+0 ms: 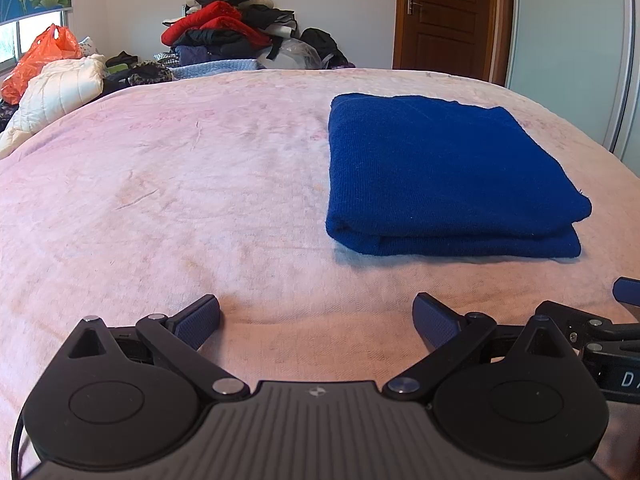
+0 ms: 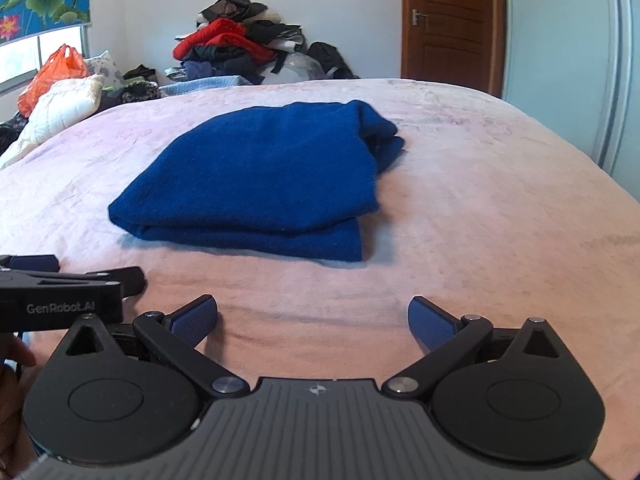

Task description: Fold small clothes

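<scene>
A dark blue knit garment (image 1: 444, 176) lies folded in a flat rectangle on the pink bedspread (image 1: 180, 184). In the right wrist view the garment (image 2: 264, 176) sits ahead and slightly left, its far right corner bunched. My left gripper (image 1: 316, 320) is open and empty, low over the bed, short of the garment and to its left. My right gripper (image 2: 312, 318) is open and empty, just short of the garment's near edge. The right gripper's body shows at the right edge of the left wrist view (image 1: 600, 332); the left gripper's body shows at the left of the right wrist view (image 2: 60, 296).
A heap of mixed clothes (image 1: 232, 32) is piled at the far end of the bed. A white quilted item (image 1: 60, 88) and an orange plastic bag (image 1: 44, 52) lie at the far left. A wooden door (image 1: 444, 16) and a wardrobe panel (image 1: 568, 48) stand at the right.
</scene>
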Demonstrator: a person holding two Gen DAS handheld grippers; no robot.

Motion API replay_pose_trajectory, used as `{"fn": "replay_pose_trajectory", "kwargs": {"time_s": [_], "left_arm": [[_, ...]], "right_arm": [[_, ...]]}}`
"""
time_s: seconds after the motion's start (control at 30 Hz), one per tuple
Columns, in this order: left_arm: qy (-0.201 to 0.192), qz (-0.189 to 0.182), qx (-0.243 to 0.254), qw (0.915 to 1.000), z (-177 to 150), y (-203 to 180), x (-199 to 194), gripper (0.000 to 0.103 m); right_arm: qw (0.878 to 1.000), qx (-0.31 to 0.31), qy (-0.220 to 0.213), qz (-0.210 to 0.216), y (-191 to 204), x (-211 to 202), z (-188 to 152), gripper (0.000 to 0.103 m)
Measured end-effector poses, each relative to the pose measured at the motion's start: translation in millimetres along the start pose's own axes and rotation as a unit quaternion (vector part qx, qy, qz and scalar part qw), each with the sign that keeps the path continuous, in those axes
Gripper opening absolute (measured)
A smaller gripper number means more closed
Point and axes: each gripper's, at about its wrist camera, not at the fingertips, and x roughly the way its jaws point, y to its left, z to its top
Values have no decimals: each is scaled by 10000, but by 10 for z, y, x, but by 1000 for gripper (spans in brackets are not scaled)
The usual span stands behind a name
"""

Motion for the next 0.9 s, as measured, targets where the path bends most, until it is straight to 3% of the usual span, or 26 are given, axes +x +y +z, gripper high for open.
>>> {"fn": "replay_pose_trajectory", "kwargs": {"time_s": [0.27, 0.9], "left_arm": [[0, 3, 4, 10000, -1, -1, 0, 103], [0, 5, 8, 10000, 1, -2, 3, 103]], "right_arm": [[9994, -296, 101, -138, 57, 67, -11, 103], [9997, -239, 104, 8, 51, 67, -15, 103]]}}
